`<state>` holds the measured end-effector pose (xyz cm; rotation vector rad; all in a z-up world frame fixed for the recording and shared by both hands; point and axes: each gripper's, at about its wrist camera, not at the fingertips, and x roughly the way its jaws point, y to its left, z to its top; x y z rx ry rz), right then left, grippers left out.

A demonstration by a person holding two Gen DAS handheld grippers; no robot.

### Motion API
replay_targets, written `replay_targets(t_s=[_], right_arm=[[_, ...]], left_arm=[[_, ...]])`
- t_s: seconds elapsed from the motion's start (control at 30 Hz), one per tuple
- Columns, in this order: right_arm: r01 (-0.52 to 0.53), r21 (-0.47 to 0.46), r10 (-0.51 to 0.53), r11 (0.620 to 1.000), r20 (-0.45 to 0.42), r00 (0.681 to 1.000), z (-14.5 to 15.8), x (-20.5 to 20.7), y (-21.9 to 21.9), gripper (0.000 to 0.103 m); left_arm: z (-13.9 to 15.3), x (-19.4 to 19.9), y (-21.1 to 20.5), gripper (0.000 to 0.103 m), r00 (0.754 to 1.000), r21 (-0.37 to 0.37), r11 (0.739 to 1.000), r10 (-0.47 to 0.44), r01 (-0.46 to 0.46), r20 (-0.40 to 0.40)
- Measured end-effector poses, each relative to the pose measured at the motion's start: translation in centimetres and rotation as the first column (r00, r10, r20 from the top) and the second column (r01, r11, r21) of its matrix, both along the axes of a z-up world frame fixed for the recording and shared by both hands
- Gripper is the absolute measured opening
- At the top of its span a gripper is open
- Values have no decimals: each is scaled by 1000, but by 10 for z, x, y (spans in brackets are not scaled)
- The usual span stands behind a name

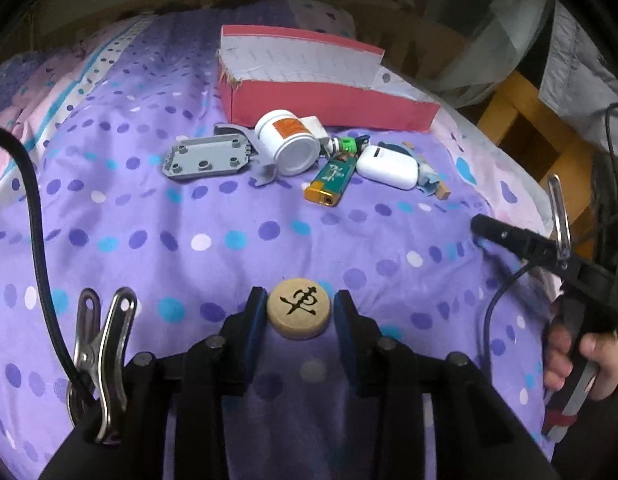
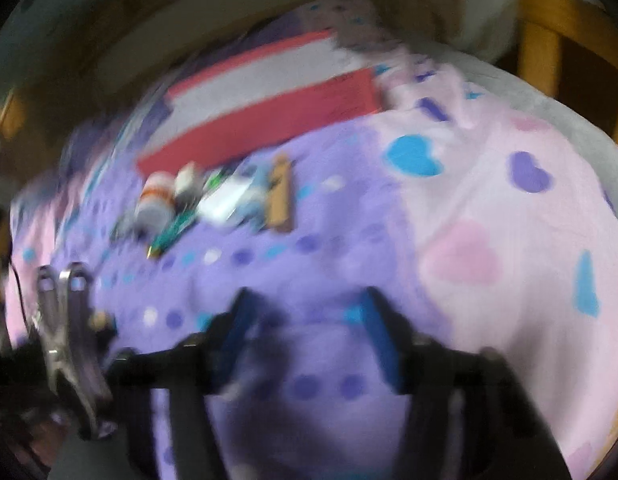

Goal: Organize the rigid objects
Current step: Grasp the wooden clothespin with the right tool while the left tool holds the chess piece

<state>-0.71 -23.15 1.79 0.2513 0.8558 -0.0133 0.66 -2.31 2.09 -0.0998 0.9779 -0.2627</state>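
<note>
wooden disc clamped at left, pile waiting by red box

left gripper closed on a round wooden game piece, blue pads pressing its two sides, black inked character facing up, piece lifted just above the purple dotted bedspread. silver spring clip and black cable off to the left of the claw.

further back, in a row from left to right: grey studded plate lying flat; white round jar with an orange label, tipped on its side and touching the plate's right end; green and gold lighter just beside the jar; white earbud case near the lighter; small wooden block with a scrap of blue at the far right. behind them all, open red cardboard box, white inside, its front wall close to the jar.

far right of the left view: right gripper reaching in over the bedspread, a hand wrapped round its handle.

right wrist view badly smeared. right gripper standing apart, blue pads spread with only purple fabric between them, nothing held. same pile seemingly ahead and to its left, red box behind it, pink heart-patterned cloth to the right.
</note>
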Motion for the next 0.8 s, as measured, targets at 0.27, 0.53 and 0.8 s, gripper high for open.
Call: replay_targets(t_s=[0.27, 0.53, 0.8], right_arm=[[-140, -140, 130, 980, -73, 989, 11, 36, 11, 51], [-217, -199, 190, 956, -148, 971, -5, 90, 25, 26], [-267, -160, 261, 950, -58, 964, 2, 74, 17, 5]], left_arm=[[1, -6, -10, 37, 999, 47, 998, 33, -34, 15], [-6, 2, 8, 34, 999, -71, 996, 52, -53, -17], [-5, 0, 5, 33, 998, -54, 997, 58, -58, -4]])
